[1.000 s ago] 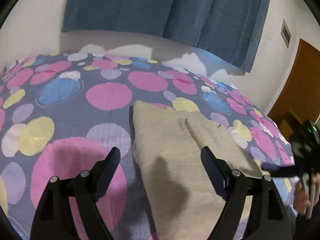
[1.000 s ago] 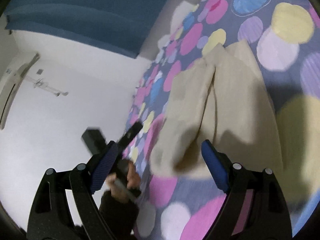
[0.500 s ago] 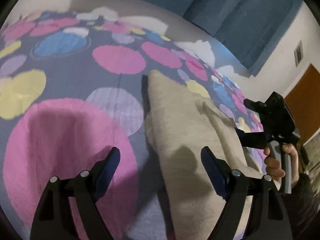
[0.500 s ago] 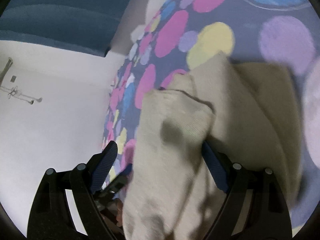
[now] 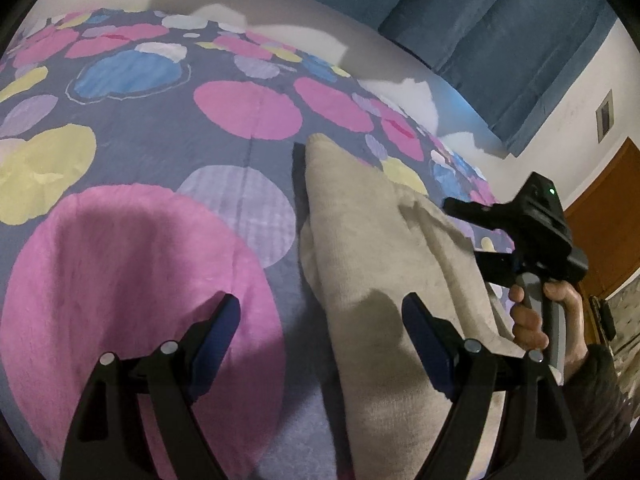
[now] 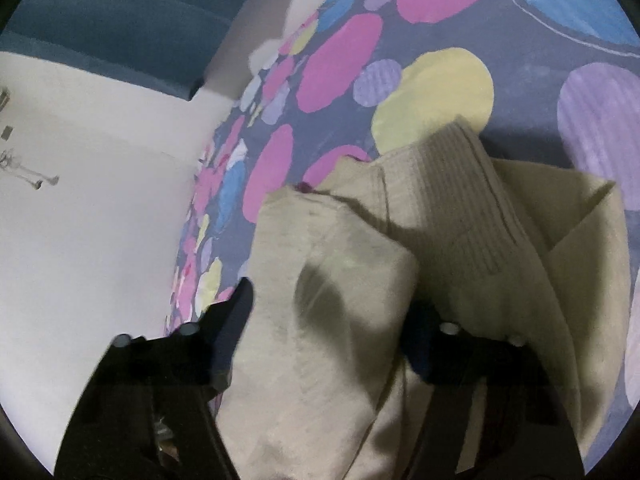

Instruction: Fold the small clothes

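The right gripper (image 6: 328, 316) has just been closing, its dark jaws now narrowed around a thick fold of a beige knit garment (image 6: 340, 320) that bulges between them; blur hides whether the pads press on the cloth. In the right wrist view the garment fills the frame from 6 o'clock up toward 1 o'clock, its ribbed hem band (image 6: 460, 184) pointing to 12 o'clock and a flatter panel spreading to 3 o'clock.

The left gripper (image 5: 322, 330) hovers with jaws spread wide and nothing between the pads; its right finger (image 5: 424, 336) stands over the garment's near edge, its left finger over a large pink spot. From this camera the beige knit garment (image 5: 360, 240) lies as a long strip on the spotted bedspread (image 5: 160, 128), its long axis running from 6 o'clock to a narrow end at 12 o'clock.

At 3 o'clock a hand (image 5: 548, 316) grips the grey handle of the right gripper, which reaches in over the garment's right edge. Beyond the bed, at 1 o'clock, hangs a blue curtain (image 5: 500, 40); at 3 o'clock is a brown wooden door (image 5: 608, 216).
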`<state>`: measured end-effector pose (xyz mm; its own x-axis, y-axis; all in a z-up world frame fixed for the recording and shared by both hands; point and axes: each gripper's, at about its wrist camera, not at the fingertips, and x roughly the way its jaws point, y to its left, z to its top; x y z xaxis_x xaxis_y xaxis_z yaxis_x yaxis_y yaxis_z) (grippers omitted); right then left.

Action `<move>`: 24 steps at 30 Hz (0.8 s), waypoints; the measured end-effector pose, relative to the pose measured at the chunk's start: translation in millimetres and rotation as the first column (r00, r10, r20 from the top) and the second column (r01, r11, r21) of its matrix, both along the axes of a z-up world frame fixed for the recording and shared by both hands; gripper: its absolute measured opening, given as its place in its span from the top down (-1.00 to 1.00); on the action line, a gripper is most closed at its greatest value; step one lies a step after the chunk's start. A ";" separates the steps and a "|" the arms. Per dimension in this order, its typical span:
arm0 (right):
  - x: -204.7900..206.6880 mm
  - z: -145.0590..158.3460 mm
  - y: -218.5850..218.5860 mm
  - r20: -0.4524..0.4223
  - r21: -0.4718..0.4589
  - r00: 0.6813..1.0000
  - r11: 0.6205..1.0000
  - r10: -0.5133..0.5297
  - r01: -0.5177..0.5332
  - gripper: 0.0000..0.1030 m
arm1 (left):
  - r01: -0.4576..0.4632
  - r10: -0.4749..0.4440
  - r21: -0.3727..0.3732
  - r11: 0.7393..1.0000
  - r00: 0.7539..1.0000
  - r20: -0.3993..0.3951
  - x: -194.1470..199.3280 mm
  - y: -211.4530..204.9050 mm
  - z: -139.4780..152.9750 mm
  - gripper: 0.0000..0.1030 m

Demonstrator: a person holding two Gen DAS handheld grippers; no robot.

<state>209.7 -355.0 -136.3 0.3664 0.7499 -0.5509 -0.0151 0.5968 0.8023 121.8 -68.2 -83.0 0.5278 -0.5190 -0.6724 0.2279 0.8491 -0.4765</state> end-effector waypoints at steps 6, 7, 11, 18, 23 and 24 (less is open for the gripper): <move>0.0 2.7 5.4 0.032 -0.051 0.999 0.999 0.005 -0.003 0.72 | 0.001 -0.001 -0.001 1.000 1.000 -0.002 0.4 0.6 -0.2 -0.59; -1.1 7.9 5.9 0.055 -0.063 0.998 0.998 0.006 -0.003 0.74 | 0.001 -0.001 -0.002 1.000 1.000 -0.002 0.1 0.9 0.0 -0.59; -2.0 41.6 6.1 0.164 -0.135 0.986 0.991 0.008 0.014 0.78 | 0.002 -0.002 0.002 1.000 1.000 0.004 -0.7 -0.5 -0.2 -0.59; 10.1 53.9 -11.7 0.179 -0.198 0.984 0.980 0.005 0.031 0.80 | 0.008 -0.008 -0.002 1.000 1.000 0.005 -0.9 -2.4 -0.8 -0.59; 8.7 34.6 -34.4 0.141 -0.197 0.989 0.978 -0.042 0.069 0.83 | 0.015 -0.015 -0.006 1.000 1.000 0.006 -0.8 -4.1 -0.3 -0.59; 8.4 32.3 -37.2 0.138 -0.191 0.989 0.978 -0.053 0.079 0.83 | 0.017 -0.017 -0.005 1.000 1.000 0.007 -0.8 -4.4 0.0 -0.60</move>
